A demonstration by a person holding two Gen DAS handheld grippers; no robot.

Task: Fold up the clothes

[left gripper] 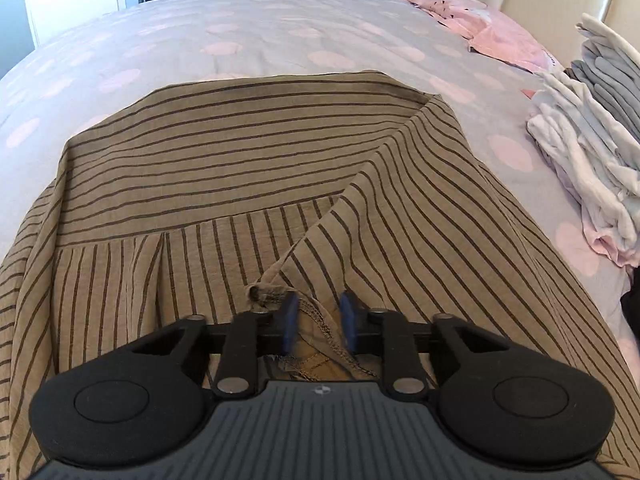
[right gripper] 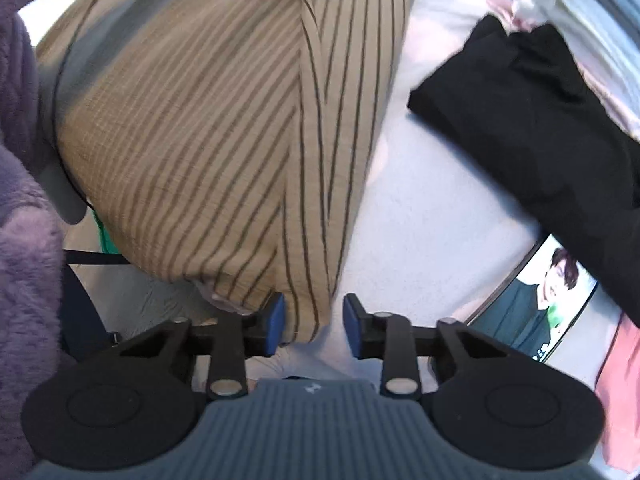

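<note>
striped shirt (left gripper: 248, 168): spread on bed (left gripper: 248, 20), near edge draped | left hand-held gripper (left gripper: 319, 326): pads nipping bunched hem, thin bite | right hand-held gripper (right gripper: 314, 326): jaws part-closed, fabric corner between, not clamped | risk: hem slips on lift, uneven fold; fabric drags into folded stack (left gripper: 592, 128).

The garment (left gripper: 248, 168) is tan with thin dark brown stripes. The bed cover (left gripper: 240, 28) is pale lilac-grey with soft pink dots. A pink pillow (left gripper: 492, 28) lies on it, beside a stack of white and grey folded clothes (left gripper: 592, 140). Each claw is black with blue pads (left gripper: 290, 320). A black garment (right gripper: 532, 128) and a purple fleecy sleeve (right gripper: 24, 240) show in the right wrist view.
</note>
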